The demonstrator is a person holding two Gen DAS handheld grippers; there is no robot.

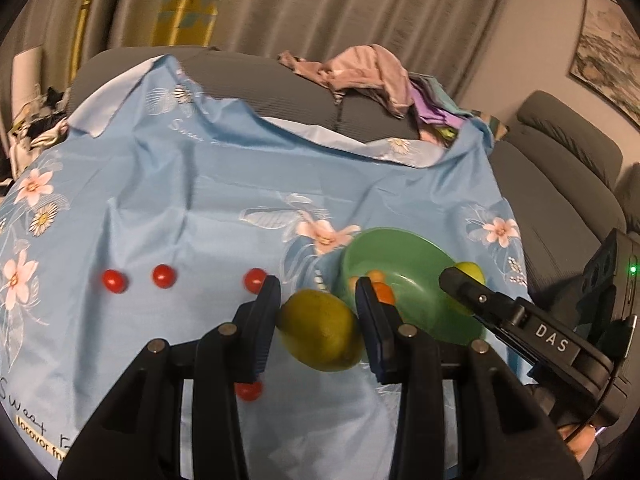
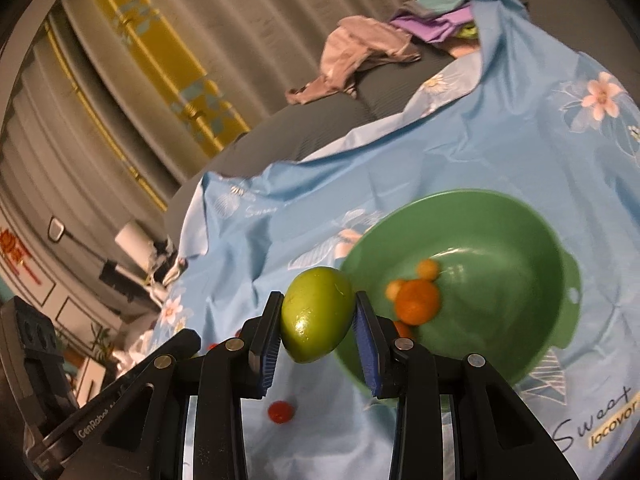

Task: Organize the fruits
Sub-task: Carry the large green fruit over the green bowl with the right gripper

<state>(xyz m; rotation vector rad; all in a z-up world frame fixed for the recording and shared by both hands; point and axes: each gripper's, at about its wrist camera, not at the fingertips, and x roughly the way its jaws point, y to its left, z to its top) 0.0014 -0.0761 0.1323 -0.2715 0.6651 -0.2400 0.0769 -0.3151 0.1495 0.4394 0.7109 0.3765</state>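
Left hand-held gripper (image 1: 318, 306) is clamped on a yellow-green lemon (image 1: 320, 330), just at nine o'clock of the green bowl (image 1: 404, 248). Right hand-held gripper (image 2: 316, 316) grips a green lemon (image 2: 316, 314) beside the bowl's rim, oranges (image 2: 418, 302) inside, cherry tomatoes (image 1: 164, 276) scattered on the blue floral cloth (image 1: 200, 184).

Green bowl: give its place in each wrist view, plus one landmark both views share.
Left wrist view: the green bowl sits right of centre, tilted toward the camera, partly behind the left gripper and the right gripper's tip.
Right wrist view: the bowl fills the right middle, just beyond the green fruit held in the jaws.
Shared landmark: the orange fruit inside the bowl.
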